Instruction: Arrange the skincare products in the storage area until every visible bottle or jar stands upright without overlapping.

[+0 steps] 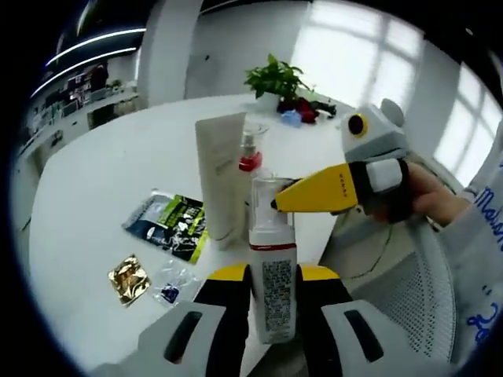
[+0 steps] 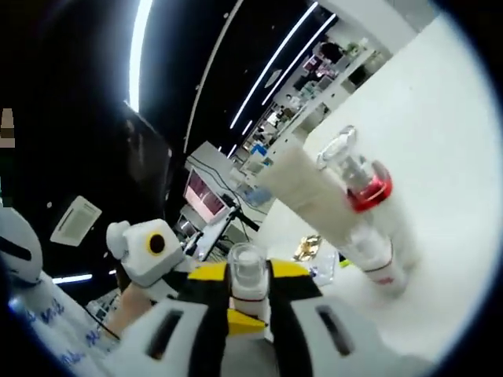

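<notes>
Left gripper [image 1: 273,302] clamped on body of foam pump bottle [image 1: 272,271], bottle upright between jaws, just above near edge of bench [image 1: 94,204]. Right gripper [image 2: 249,302] closed around same bottle's clear cap [image 2: 247,271] — in left gripper view its yellow jaws reach in from right at cap height. Judgement: keep bottle vertical, set base flat on bare bench beside white tube [image 1: 222,177], not on sachets [image 1: 169,224]; release top grip first. Beyond — red-collared pump bottle [image 1: 251,149] standing behind tube, potted plant [image 1: 275,78] at far edge. Person's hand [image 1: 428,196] wraps right gripper's handle, sleeve at right.
</notes>
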### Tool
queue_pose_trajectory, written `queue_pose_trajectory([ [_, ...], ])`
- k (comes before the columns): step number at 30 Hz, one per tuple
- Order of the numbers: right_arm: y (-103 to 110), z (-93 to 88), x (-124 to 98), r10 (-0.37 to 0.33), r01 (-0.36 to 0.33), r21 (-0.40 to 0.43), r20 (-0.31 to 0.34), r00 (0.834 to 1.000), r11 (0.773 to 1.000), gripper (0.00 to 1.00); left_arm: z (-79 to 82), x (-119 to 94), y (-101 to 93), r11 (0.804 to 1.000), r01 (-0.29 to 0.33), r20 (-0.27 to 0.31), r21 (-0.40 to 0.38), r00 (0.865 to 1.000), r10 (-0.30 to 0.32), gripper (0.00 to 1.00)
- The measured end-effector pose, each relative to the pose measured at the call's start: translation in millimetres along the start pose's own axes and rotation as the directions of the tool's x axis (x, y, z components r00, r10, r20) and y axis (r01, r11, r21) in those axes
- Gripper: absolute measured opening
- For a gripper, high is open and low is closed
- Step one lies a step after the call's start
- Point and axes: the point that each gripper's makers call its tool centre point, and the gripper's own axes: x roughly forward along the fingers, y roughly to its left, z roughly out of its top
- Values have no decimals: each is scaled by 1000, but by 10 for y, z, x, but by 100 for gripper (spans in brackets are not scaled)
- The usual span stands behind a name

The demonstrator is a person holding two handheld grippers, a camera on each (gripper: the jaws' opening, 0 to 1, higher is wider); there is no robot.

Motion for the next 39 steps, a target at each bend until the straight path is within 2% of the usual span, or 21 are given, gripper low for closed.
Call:
queue_pose_trajectory([
  [3,22,-23,3,1,-3,-80,-30,1000,997,19,-37,1,18,998,-4,-48,64,999,7,18],
  [8,137,3,12,40,-43,-150,-25,999,988,21,-8,-6,-30,993,67,-40,102,997,-63,18],
  [11,183,1,23,57,-62,-189,-32,998,980,22,-16,-13,-65,980,126,-49,155,992,-119,18],
  [16,219,-19,38,63,-77,-260,-63,996,962,23,-43,-21,-80,968,167,-72,187,985,-157,17],
  [20,255,-16,61,71,-90,-299,-72,995,950,24,-87,-9,-133,950,212,-103,229,976,-193,17],
  [24,255,-47,71,59,-90,-333,-100,993,939,23,-103,15,-139,948,213,-113,235,975,-191,17],
  [32,206,-38,85,22,-58,-357,-105,994,932,22,-93,73,-98,950,191,-107,249,980,-169,18],
  [39,187,-42,121,-24,-33,-426,-128,992,904,22,-80,132,-48,952,158,-109,262,985,-134,19],
])
